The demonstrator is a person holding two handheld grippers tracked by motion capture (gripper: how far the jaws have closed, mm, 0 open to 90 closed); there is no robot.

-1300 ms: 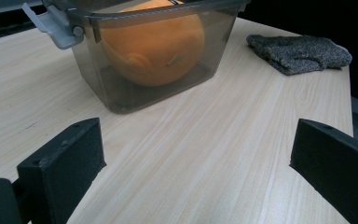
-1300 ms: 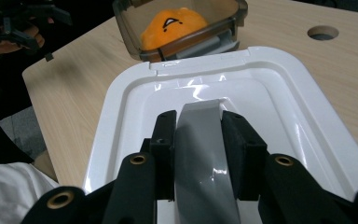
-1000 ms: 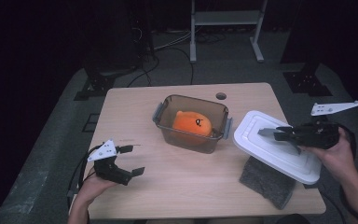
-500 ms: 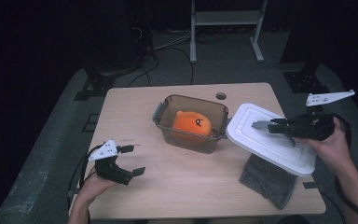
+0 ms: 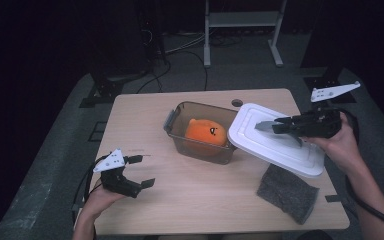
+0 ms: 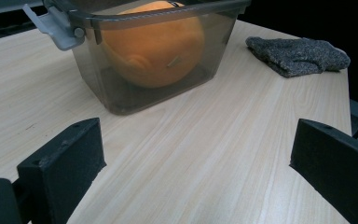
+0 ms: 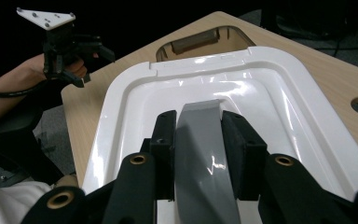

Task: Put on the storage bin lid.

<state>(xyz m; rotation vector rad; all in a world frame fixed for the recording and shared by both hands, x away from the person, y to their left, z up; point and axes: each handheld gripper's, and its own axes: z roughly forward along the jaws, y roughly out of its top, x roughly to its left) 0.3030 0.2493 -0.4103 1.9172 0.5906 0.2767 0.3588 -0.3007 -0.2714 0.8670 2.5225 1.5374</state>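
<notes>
A clear smoky container [image 5: 176, 111] stands mid-table with an orange plush toy [image 5: 206, 132] inside. My right gripper [image 5: 276, 125] is shut on the grey handle [image 7: 205, 140] of a white lid [image 5: 275, 145], which hangs tilted above the table. The lid's left edge overlaps the container's right rim. In the right gripper view the jaws of that gripper [image 7: 198, 126] pinch the handle from both sides over the lid [image 7: 214, 79]. My left gripper [image 5: 145, 171] rests at the table's front left, open and holding nothing. The left gripper [image 6: 198, 158] faces the container [image 6: 56, 32] and the plush [image 6: 154, 44].
A grey cloth [image 5: 287, 192] lies at the front right of the table, under the lid's near edge; it also appears beyond the container as a cloth [image 6: 298, 56]. A cable hole [image 5: 237, 103] sits near the table's far edge. A metal stand [image 5: 240, 20] is behind the table.
My right gripper has carried the white lid up and to the left, from over the cloth to the container's right rim. The left gripper has stayed still.
</notes>
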